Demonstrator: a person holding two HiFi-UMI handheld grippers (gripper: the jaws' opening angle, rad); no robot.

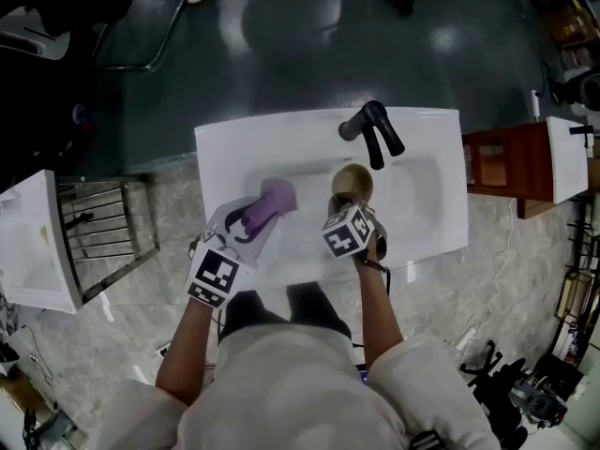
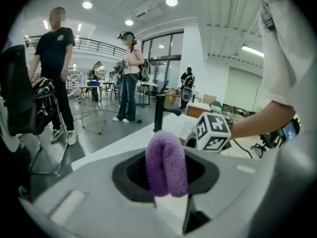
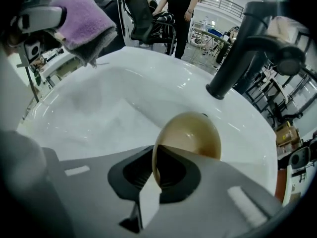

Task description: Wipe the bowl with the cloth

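Brownish bowl [image 3: 190, 133] tilts steeply, rim clamped by the right gripper [image 3: 154, 177].

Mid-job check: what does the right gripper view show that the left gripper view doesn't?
Only the right gripper view: the bowl, its rim pinched in the right gripper, above the sink basin. Only the left gripper view: the cloth clamped in the left gripper, the right gripper's marker cube, and bystanders. Both: the purple cloth and the black faucet.
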